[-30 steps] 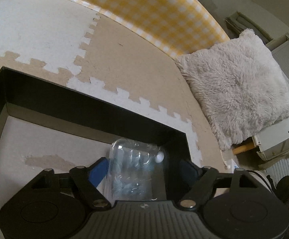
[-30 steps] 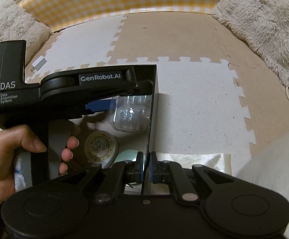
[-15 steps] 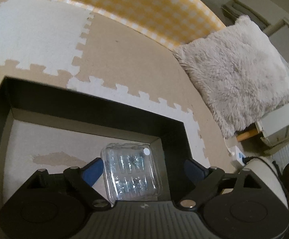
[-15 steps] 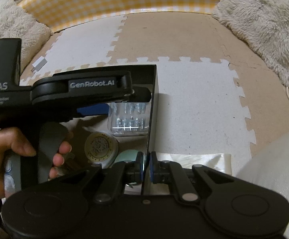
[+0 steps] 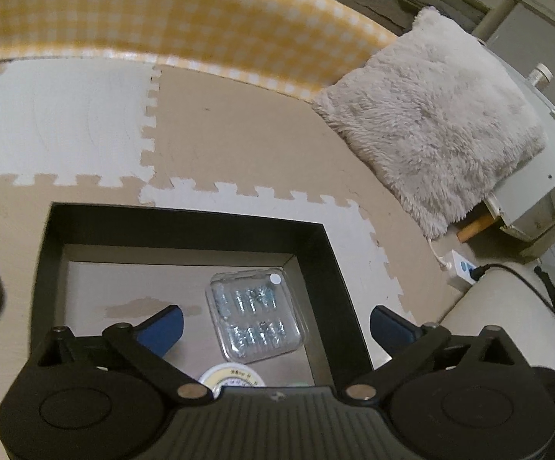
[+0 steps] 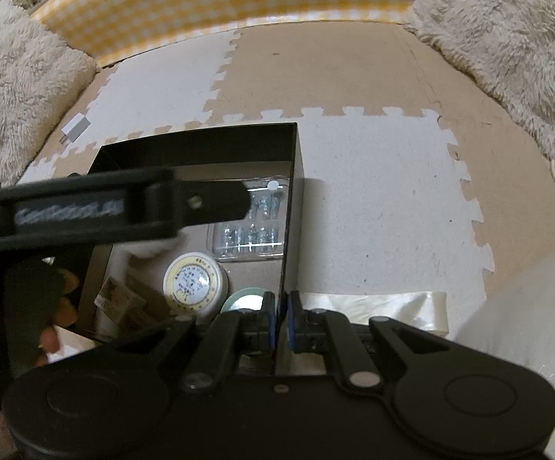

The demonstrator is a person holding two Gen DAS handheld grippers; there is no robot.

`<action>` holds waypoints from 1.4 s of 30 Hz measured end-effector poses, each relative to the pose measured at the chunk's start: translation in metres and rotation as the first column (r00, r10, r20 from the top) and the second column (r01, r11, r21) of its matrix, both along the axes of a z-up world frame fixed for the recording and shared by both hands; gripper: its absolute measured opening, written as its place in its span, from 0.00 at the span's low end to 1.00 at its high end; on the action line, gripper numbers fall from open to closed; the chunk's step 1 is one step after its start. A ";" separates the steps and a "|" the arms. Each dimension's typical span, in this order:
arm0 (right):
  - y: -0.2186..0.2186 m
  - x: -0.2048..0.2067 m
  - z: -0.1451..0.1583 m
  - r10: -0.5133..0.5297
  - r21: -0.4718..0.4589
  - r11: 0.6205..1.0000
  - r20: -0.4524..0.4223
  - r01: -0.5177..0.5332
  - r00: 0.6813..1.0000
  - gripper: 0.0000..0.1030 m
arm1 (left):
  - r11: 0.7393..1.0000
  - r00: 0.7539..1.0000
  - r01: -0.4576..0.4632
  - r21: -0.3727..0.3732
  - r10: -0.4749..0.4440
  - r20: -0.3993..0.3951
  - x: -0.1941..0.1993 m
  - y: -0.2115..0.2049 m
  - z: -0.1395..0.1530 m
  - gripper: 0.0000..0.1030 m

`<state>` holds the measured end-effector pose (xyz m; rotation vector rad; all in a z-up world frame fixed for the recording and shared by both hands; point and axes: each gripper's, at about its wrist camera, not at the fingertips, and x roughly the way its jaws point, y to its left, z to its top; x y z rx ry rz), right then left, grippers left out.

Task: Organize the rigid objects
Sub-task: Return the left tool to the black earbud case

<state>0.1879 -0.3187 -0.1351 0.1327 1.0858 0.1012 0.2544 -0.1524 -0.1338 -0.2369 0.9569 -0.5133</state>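
Note:
A black open box (image 5: 327, 268) sits on the foam mat. A clear plastic case of small metal parts (image 5: 258, 318) lies flat on its floor in the far right corner. My left gripper (image 5: 275, 312) hovers above the case with its jaws opening wide and touching nothing. From the right wrist view, its black housing (image 6: 105, 211) crosses the box and hides part of the clear case (image 6: 250, 222). My right gripper (image 6: 281, 310) is shut on the box's right wall (image 6: 292, 191). A round tin with a pale label (image 6: 195, 283) and a green ring (image 6: 244, 299) also lie inside.
A small brown carton (image 6: 118, 299) lies in the box by the person's hand (image 6: 59, 306). Fluffy cushions (image 5: 430, 115) (image 6: 17, 80) and a yellow checked bumper (image 5: 162, 19) border the mat. A white power strip (image 5: 461, 268) and a shiny cream sheet (image 6: 373, 306) lie to the right.
The left gripper has let go of the clear case, which now lies flat in the box. Its jaws have spread wide and it has lifted. The right gripper has stayed put.

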 end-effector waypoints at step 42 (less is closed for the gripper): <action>0.003 0.000 0.000 0.014 -0.014 1.000 -0.001 -0.014 1.000 0.07 | 0.923 0.924 -0.378 0.066 0.381 -0.031 0.004 0.178 0.031 0.85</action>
